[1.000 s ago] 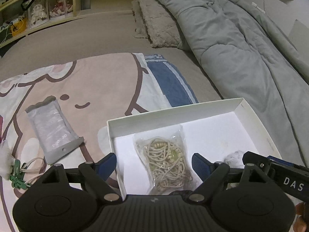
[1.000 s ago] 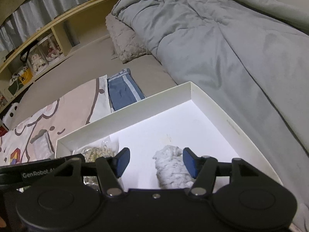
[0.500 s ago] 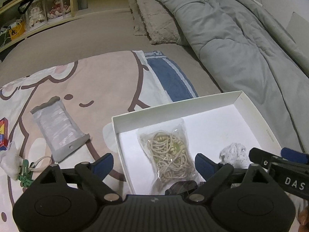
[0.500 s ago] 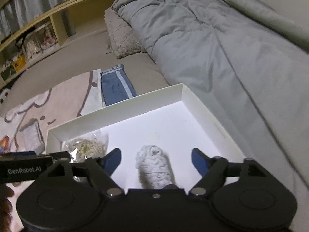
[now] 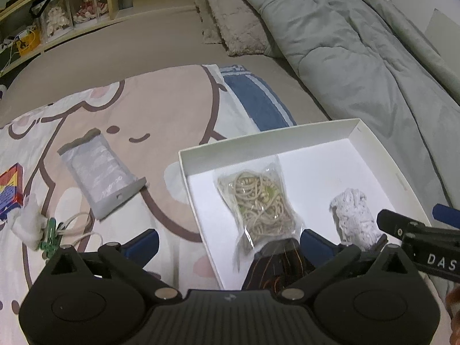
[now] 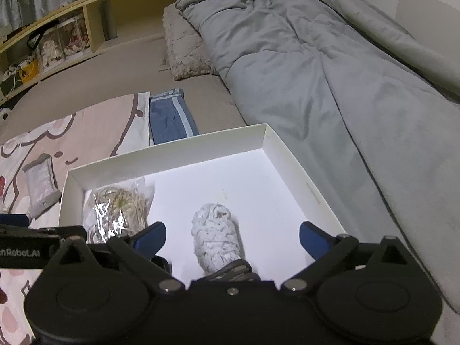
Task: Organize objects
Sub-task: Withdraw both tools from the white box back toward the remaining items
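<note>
A white open box [image 5: 371, 143] [image 6: 290, 155] lies on the bed. In it lie a clear bag of beige cord [image 5: 258, 198] [image 6: 120, 204], a white yarn bundle [image 5: 353, 218] [image 6: 215, 235] and a dark packet [image 5: 279, 264] at the near edge. My left gripper [image 5: 227, 241] is open and empty, above the box's near left corner. My right gripper [image 6: 233, 235] is open and empty, with the yarn bundle lying below, between its fingers. A grey pouch [image 5: 100, 172] [image 6: 40, 187], a green clip with white cord [image 5: 54, 233] and a coloured small box [image 5: 10, 187] lie on the cartoon blanket, left of the box.
A grey duvet [image 5: 359, 57] [image 6: 330, 72] is heaped along the right. A fluffy pillow [image 5: 230, 20] and a folded blue cloth [image 6: 169, 118] lie behind the box. A wooden shelf [image 6: 57, 37] with toys runs along the back left.
Both grippers have pulled back and opened wider. The yarn bundle and the bag of cord lie free in the box, and the dark packet has come into view at its near edge.
</note>
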A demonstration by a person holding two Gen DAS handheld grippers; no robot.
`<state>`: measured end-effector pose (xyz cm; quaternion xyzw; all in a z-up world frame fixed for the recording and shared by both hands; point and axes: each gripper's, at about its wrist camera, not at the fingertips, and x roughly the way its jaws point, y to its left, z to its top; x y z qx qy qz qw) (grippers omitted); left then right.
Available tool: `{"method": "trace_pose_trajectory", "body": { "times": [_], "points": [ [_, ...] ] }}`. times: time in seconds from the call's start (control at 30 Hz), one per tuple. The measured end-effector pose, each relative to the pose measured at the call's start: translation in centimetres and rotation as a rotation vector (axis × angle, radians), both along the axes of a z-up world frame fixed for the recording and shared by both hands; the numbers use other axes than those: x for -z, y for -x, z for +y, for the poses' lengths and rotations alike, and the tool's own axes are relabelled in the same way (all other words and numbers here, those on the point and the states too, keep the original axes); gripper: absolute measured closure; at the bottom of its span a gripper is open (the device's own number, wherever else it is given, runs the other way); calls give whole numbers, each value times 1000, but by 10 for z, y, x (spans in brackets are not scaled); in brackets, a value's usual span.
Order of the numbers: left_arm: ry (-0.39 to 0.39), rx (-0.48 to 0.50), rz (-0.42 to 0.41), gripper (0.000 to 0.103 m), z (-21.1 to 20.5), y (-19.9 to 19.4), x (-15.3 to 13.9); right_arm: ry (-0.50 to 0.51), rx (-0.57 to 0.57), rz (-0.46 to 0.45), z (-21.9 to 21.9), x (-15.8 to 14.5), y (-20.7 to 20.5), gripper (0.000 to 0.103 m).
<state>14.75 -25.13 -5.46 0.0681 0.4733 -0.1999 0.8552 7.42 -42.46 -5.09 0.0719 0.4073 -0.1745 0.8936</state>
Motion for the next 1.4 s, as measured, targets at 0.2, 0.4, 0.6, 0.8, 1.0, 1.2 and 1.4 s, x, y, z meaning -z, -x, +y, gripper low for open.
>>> {"method": "trace_pose_trajectory", "body": {
  "times": [0.2,0.4,0.6,0.8,1.0,1.2,1.4],
  "points": [
    [14,1,21,0,6,8,-2,-9,-1,12,0,2,4,2],
    [12,-17,15,0,14,12,-5,-8,-8,23,0,4,7,2],
    [-8,-44,3,0,26,14,-6,-8,-17,21,1,3,8,2],
    [-6,-87,-11,0,47,14,-10,-16,-20,8,4,0,9,2],
    [-9,-154,-32,0,76,11,-15,-39,-58,-9,15,-4,7,2],
    [-24,-217,-43,0,113,11,-20,-41,-116,-23,38,-10,2,2],
    [-24,-279,-50,0,153,14,-26,-63,-163,-47,65,-14,-4,2]
  ]
}}
